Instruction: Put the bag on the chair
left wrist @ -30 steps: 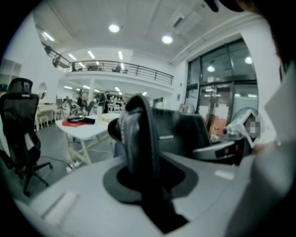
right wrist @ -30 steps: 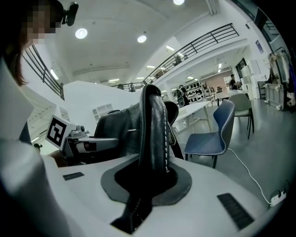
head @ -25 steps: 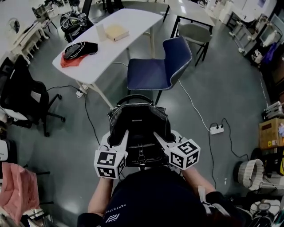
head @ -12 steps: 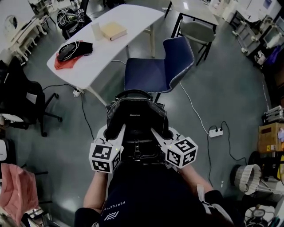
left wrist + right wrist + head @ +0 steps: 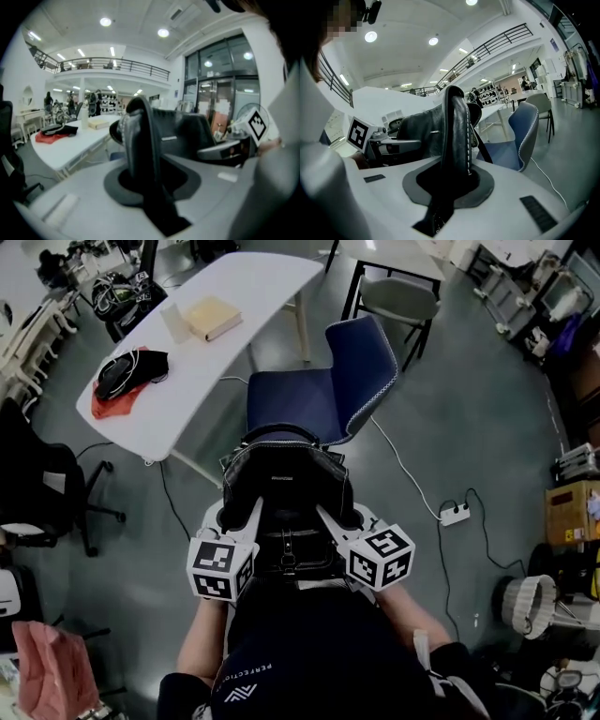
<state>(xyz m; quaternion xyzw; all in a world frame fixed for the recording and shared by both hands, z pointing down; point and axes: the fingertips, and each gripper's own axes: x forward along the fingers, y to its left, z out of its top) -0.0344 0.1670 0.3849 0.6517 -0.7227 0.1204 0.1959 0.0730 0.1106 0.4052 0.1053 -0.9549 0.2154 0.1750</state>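
Note:
A black leather bag [image 5: 286, 493] hangs in the air between both grippers, just in front of the blue chair [image 5: 323, 395], whose seat is bare. My left gripper [image 5: 246, 514] is shut on the bag's left side, where the black leather [image 5: 140, 140] fills its jaws. My right gripper [image 5: 328, 514] is shut on the bag's right side, with a stitched leather edge [image 5: 457, 136] pinched between its jaws. The blue chair [image 5: 525, 136] also shows to the right in the right gripper view.
A white table [image 5: 202, 334] stands left of the chair with a book [image 5: 211, 317] and a dark bundle on red cloth [image 5: 127, 376]. A grey chair [image 5: 398, 298] is behind. A power strip [image 5: 455, 514] and cable lie on the floor at right. A black office chair [image 5: 37, 484] stands at left.
The bag and both grippers have kept their grip while the chair and table have drawn nearer and shifted left in the head view.

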